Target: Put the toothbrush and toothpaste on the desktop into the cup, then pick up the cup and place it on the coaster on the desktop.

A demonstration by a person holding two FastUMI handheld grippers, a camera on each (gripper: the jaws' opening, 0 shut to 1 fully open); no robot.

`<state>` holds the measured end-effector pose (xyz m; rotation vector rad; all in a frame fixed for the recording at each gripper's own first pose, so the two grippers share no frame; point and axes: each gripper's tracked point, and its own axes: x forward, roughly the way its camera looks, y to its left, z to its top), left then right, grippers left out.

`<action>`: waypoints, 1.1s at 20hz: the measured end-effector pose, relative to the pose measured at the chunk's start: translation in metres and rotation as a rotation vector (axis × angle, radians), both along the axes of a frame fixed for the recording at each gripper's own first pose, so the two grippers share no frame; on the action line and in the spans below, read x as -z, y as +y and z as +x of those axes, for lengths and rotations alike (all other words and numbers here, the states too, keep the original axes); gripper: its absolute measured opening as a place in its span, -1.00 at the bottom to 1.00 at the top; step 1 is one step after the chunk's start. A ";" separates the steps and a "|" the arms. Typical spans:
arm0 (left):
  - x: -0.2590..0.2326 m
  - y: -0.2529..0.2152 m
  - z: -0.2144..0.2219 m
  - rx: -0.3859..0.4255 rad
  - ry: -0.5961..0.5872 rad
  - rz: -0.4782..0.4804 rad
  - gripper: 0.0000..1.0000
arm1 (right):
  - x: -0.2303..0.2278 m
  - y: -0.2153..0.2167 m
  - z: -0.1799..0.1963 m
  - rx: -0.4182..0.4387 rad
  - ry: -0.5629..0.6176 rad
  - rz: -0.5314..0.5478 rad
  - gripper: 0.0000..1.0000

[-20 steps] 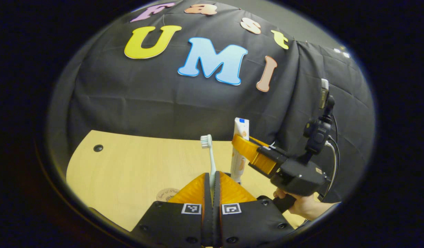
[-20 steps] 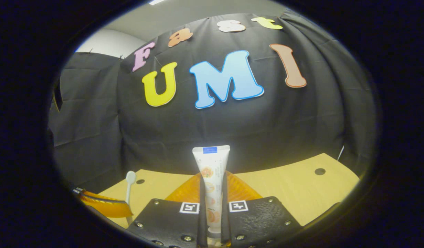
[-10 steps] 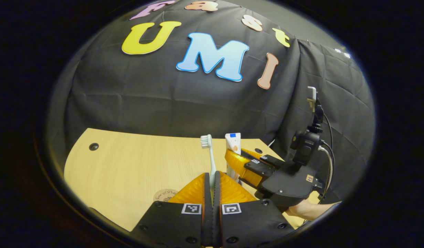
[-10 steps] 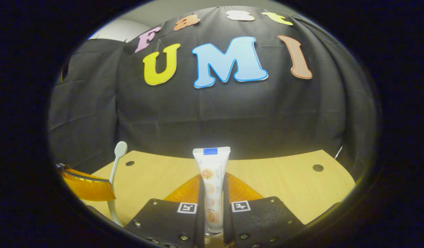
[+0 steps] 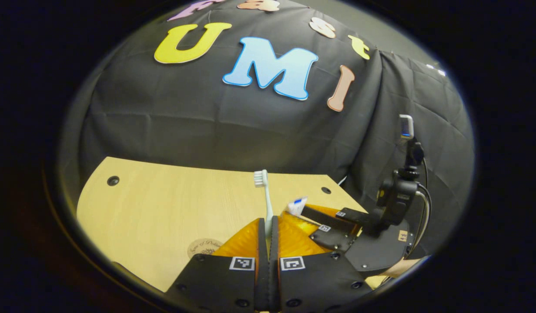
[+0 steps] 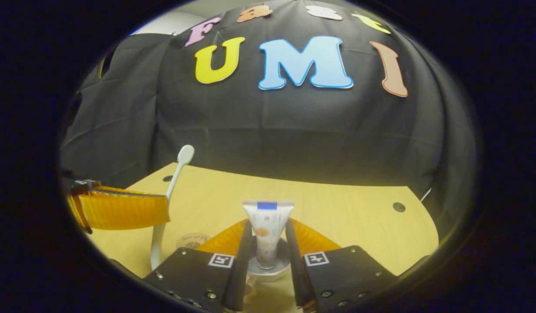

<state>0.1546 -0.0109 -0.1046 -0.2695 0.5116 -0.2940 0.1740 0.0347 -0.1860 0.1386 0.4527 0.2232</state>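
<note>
My left gripper (image 5: 268, 221) is shut on the white toothbrush (image 5: 265, 193), which stands upright with its bristles on top. In the right gripper view, the same toothbrush (image 6: 170, 191) and the left gripper (image 6: 120, 211) hang at the left. The toothpaste tube (image 6: 268, 213) stands cap down in a pale cup (image 6: 282, 264), tilted a little. My right gripper (image 6: 268, 228) is open around the tube, with a gap on each side. The left gripper view shows the right gripper (image 5: 303, 213) low at the right, with the toothpaste (image 5: 296, 205) top poking out. A round coaster (image 5: 202, 248) lies on the desktop, and is the coaster (image 6: 193, 239) left of the cup.
The light wooden desk (image 5: 163, 204) has small dark holes (image 5: 113, 180) near its far corners. Black cloth walls close the back and sides. A hand (image 5: 396, 269) holds the right gripper at the lower right of the left gripper view.
My right gripper came down with the toothpaste, set its cap end into the cup and opened its fingers. The left gripper kept the toothbrush upright and barely moved.
</note>
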 end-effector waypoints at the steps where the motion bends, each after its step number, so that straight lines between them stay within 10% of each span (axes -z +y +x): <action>1: 0.000 0.000 0.002 0.000 -0.002 -0.003 -0.85 | -0.006 -0.001 -0.004 -0.002 -0.016 -0.009 0.13; 5: -0.002 0.000 0.009 -0.003 -0.023 -0.002 -0.84 | -0.037 -0.011 -0.006 0.013 -0.074 0.022 0.56; 14: -0.029 -0.013 0.034 -0.007 -0.175 -0.109 -0.87 | -0.103 -0.101 -0.041 0.239 -0.182 0.098 0.55; 22: -0.044 -0.012 0.046 -0.116 -0.301 -0.206 -0.86 | -0.082 -0.112 -0.074 0.260 -0.094 0.084 0.58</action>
